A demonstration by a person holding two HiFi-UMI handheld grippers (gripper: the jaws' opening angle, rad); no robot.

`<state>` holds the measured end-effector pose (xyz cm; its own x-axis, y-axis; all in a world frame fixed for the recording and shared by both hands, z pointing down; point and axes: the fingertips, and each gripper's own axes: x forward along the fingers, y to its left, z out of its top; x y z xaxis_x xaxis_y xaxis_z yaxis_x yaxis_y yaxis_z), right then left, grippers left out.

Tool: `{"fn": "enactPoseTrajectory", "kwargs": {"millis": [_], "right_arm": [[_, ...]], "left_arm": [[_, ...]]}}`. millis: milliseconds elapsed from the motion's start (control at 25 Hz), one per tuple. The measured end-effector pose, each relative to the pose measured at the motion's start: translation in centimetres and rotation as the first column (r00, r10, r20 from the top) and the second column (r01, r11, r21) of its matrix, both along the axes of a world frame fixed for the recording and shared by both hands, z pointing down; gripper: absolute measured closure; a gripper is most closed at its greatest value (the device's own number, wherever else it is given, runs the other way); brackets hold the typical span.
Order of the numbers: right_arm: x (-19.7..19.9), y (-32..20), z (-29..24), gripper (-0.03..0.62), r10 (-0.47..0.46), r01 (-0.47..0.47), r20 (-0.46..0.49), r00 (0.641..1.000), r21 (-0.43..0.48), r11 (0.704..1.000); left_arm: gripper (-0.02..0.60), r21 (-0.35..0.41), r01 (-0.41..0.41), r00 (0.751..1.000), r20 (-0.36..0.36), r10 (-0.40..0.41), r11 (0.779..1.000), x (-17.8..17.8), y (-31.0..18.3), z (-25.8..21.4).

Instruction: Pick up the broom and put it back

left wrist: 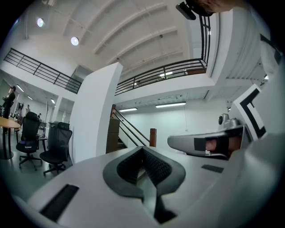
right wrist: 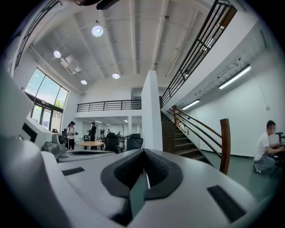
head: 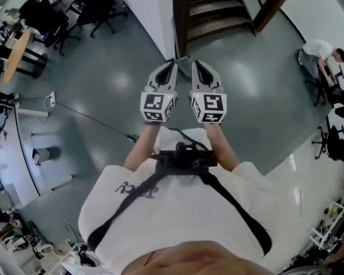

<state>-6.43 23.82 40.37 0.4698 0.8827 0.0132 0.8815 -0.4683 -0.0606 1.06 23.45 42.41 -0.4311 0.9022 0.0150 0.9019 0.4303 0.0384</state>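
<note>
We hold the left tool [head: 173,64] and right tool [head: 195,64] level, side by side, both closed on nothing, facing the far staircase [head: 215,19], likely because we have yet to find the broom, which no view shows.

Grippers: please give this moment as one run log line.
left gripper: shut, empty | right gripper: shut, empty | both: level, toward staircase | broom: not in view

staircase [head: 215,19]: top centre of head view
left gripper [head: 173,62], right gripper [head: 194,63]: side by side, centre, just below staircase
office chairs [head: 94,13]: upper left
cable [head: 91,121]: on floor [head: 113,80], left of centre
seated person [head: 317,53]: upper right edge
</note>
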Motion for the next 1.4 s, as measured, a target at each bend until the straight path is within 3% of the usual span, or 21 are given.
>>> {"fn": "enactPoseTrajectory", "kwargs": {"millis": [280, 560, 800, 1160, 1400], "right_arm": [[-2.6, -0.6, 0.6, 0.586, 0.002, -0.001, -0.054, 0.999, 0.018, 1.0], [-3.6, 0.8, 3.2, 0.586, 0.022, -0.012, -0.1, 0.995, 0.098, 0.995], [-2.2, 3.5, 4.7, 0.586, 0.034, -0.023, -0.086, 0.996, 0.12, 0.992], [4.0, 18.0, 3.9, 0.586, 0.018, -0.017, -0.009, 1.0, 0.094, 0.995], [8.6, 25.9, 3.5, 0.586, 0.031, -0.032, 0.013, 0.999, 0.083, 0.996]], "left_arm": [[0.572, 0.015, -0.003, 1.0, -0.028, 0.004, 1.0, -2.7, -0.9, 0.7], [0.572, 0.055, 0.042, 0.999, -0.035, -0.041, 0.998, -1.1, 0.2, 2.4], [0.572, 0.067, 0.023, 1.0, -0.01, -0.022, 0.997, -0.1, 3.1, 3.7], [0.572, 0.007, -0.018, 0.999, 0.029, 0.017, 1.0, 4.3, 19.1, 2.0], [0.572, 0.021, -0.039, 0.998, 0.044, 0.038, 0.999, 8.7, 26.5, 2.4]]}}
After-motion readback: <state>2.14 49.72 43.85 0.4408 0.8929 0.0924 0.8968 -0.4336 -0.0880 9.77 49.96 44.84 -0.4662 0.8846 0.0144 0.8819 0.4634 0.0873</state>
